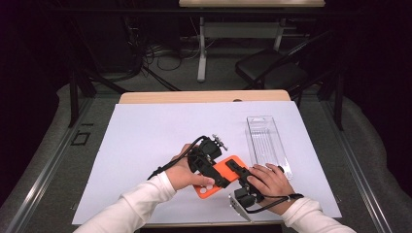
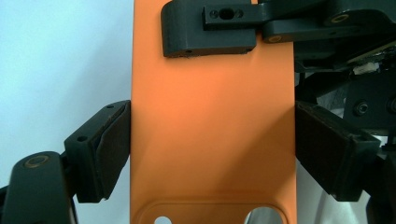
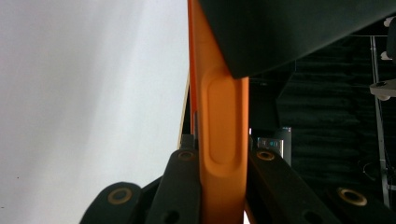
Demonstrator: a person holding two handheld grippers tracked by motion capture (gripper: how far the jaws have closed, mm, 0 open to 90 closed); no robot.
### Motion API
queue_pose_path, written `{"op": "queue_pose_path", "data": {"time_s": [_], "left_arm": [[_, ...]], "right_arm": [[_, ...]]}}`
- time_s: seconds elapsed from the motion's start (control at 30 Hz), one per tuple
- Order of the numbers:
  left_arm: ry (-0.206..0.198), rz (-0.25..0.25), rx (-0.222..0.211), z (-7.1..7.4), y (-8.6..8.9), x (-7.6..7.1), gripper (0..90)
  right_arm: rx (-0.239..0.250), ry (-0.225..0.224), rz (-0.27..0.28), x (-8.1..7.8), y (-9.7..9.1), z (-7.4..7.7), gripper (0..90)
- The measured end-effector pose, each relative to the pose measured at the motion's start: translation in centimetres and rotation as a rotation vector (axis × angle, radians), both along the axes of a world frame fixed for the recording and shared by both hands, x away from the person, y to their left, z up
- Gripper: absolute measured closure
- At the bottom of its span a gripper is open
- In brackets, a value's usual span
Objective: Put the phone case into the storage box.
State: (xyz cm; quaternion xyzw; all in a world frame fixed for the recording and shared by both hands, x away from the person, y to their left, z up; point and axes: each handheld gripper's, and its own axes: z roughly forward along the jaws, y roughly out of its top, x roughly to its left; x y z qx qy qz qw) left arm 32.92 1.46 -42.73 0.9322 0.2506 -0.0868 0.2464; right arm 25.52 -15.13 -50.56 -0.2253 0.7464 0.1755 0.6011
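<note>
An orange phone case (image 1: 228, 170) is held just above the white sheet (image 1: 145, 145), near the table's front edge, between my two grippers. My left gripper (image 1: 214, 175) reaches in from the upper left and spans the case's width. In the left gripper view both pads (image 2: 114, 144) press on the long edges of the case (image 2: 212, 116). My right gripper (image 1: 234, 166) comes from the lower right and is shut on the case's end. In the right gripper view its jaws (image 3: 223, 172) pinch the case (image 3: 224, 116) edge-on, at the raised side button.
A clear plastic tray (image 1: 266, 143) lies on the sheet to the right of the hands. The wooden table edge (image 1: 204, 96) runs along the back. Beyond it stand a black chair (image 1: 272, 68) and a desk frame with cables.
</note>
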Motion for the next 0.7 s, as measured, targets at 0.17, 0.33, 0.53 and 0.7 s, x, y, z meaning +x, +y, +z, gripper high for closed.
{"op": "queue_pose_path", "data": {"time_s": [0.17,0.33,0.53,0.7], "left_arm": [[-0.004,0.000,-0.014,-0.03,0.09,0.05,15.9],[-0.006,-0.005,-0.015,-0.09,0.15,0.08,15.6],[-0.019,-0.015,-0.005,-0.44,0.04,0.07,14.3],[-0.034,-0.014,-0.013,-0.37,0.08,-0.01,14.2]], "right_arm": [[-0.001,-0.002,0.004,0.09,-0.01,0.05,87.1],[0.004,0.004,-0.001,0.09,0.04,0.06,87.1],[-0.004,0.007,-0.007,0.08,0.12,0.00,87.1],[0.002,0.014,-0.009,0.15,0.10,0.02,87.1]]}}
